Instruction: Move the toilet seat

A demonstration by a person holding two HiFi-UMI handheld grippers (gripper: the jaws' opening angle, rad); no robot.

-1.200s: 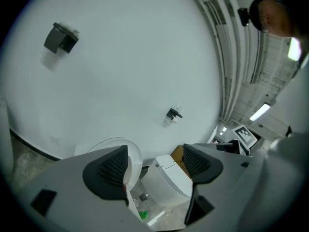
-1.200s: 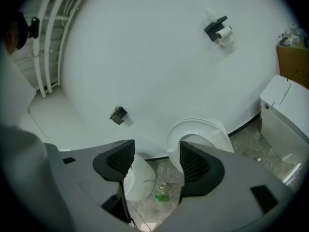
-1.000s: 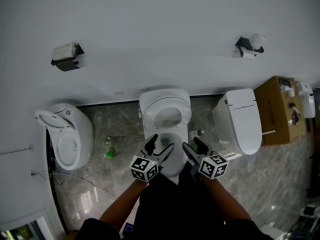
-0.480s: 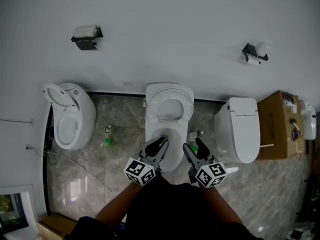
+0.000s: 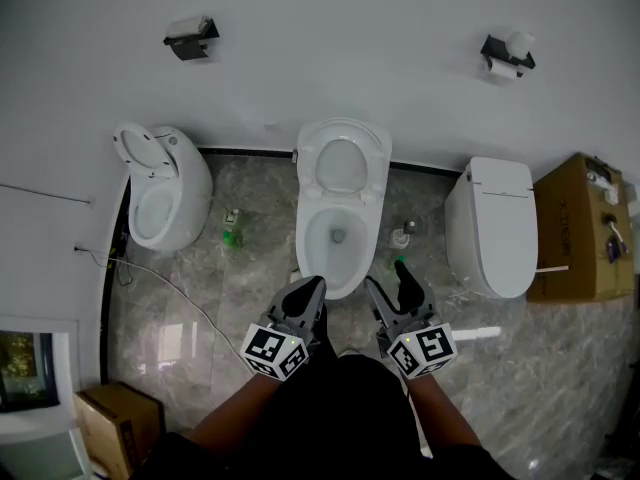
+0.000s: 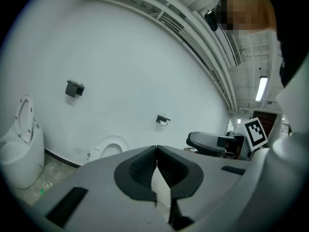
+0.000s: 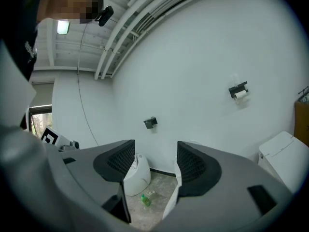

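Toilet seat [image 5: 318, 158] stands raised at twelve o'clock from my two tools, a white ring tipped back toward the wall [image 5: 330, 38] above the open bowl [image 5: 306, 240] of the middle toilet. From this height I cannot tell whether a lid stands behind the ring or the ring leans there alone.

My left gripper [image 5: 308, 293] hangs at six o'clock of the bowl, just short of its front rim, with its jaws pressed together and nothing between the pads. My right gripper [image 5: 392, 280] sits beside it toward five o'clock, jaws spread, and through the gap I see only floor and the rounded toilet [image 5: 160, 183] further off. Neither tool touches the seat.

I judge the seat to be a stiff moulded ring, fairly light, that will not flex or crush under the pads. It looks smooth and glossy, so I expect it to slide in a shallow pinch. It turns on a hinge at its rear, now the low end next to the bowl, so it will swing in an arc rather than lift free.

The best hold is the free edge at the top of the ring, farthest from the hinge, with one pad on each face. Once past upright its own weight should carry it down, so it could slam if I let it slip.
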